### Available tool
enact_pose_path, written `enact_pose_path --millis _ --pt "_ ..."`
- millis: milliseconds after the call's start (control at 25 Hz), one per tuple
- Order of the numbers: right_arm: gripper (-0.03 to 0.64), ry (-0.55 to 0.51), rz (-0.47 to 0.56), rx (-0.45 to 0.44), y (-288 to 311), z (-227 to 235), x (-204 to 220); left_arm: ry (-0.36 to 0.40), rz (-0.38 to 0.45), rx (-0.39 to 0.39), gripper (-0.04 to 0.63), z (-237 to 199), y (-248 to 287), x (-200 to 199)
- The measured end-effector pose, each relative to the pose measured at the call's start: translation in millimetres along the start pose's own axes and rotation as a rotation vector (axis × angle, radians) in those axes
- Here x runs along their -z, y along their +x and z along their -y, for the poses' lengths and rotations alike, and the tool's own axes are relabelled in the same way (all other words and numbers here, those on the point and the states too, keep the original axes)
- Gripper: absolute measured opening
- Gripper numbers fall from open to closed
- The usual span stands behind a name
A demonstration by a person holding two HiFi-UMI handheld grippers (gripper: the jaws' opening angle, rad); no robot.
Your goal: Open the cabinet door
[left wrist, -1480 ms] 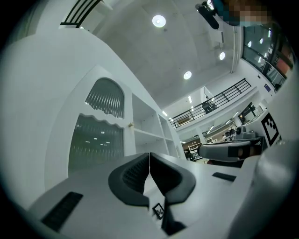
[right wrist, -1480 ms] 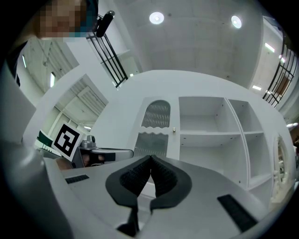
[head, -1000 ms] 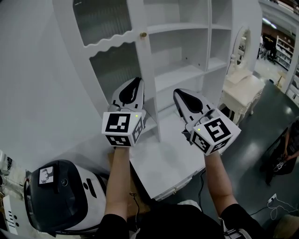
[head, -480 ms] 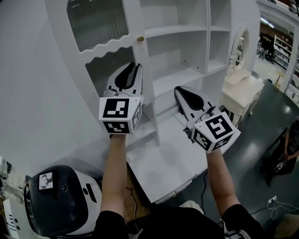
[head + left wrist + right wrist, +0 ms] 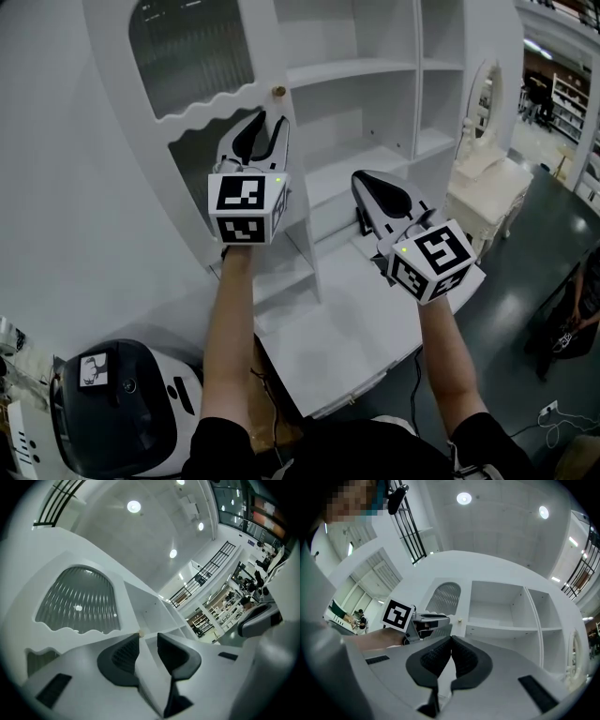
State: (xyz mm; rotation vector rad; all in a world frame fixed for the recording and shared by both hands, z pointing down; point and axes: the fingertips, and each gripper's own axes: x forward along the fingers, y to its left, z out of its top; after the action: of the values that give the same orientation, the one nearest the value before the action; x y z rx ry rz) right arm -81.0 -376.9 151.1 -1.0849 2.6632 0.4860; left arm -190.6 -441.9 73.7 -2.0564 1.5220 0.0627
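Observation:
The white cabinet's door (image 5: 202, 112) has ribbed glass panes and a small brass knob (image 5: 278, 91) on its right edge. My left gripper (image 5: 272, 122) is raised just below that knob; its jaws have just been opening and stand open with nothing between them. In the left gripper view the knob (image 5: 139, 633) sits just past the left pad's tip, ahead of the left gripper (image 5: 147, 640). My right gripper (image 5: 364, 180) hangs lower, in front of the open shelves (image 5: 366, 150), shut and empty. From the right gripper (image 5: 450, 641) I see the left gripper (image 5: 426, 620) near the knob (image 5: 460, 619).
The cabinet's white counter ledge (image 5: 337, 347) juts out below both arms. A white dressing table with an oval mirror (image 5: 487, 159) stands at the right. A dark and white machine (image 5: 122, 394) sits at the lower left. A person (image 5: 586, 300) is at the far right edge.
The left gripper has risen toward the knob and its jaws have gone from shut to open. The right gripper has lifted slightly and stays shut.

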Motion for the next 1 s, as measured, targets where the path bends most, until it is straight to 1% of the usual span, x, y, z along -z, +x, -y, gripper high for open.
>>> enact_pose_path --millis 320,440,680,840,1000 --pt "0.018 -0.001 -0.002 -0.002 5 10 4 0.072 -0.004 -0.017 0.144 -5 34 0" --pt "0.018 0.000 0.000 0.001 7 14 5 0.090 0.001 -0.024 0.149 -8 44 0" --pt "0.018 -0.002 -0.005 0.001 9 19 8 0.170 -0.010 -0.053 0.152 -12 60 2" --pt "0.018 0.003 -0.013 0.002 9 21 13 0.210 -0.023 -0.068 0.152 -12 71 6" --pt "0.018 0.007 -0.011 0.008 6 26 14 0.244 -0.021 -0.102 0.152 -14 76 4"
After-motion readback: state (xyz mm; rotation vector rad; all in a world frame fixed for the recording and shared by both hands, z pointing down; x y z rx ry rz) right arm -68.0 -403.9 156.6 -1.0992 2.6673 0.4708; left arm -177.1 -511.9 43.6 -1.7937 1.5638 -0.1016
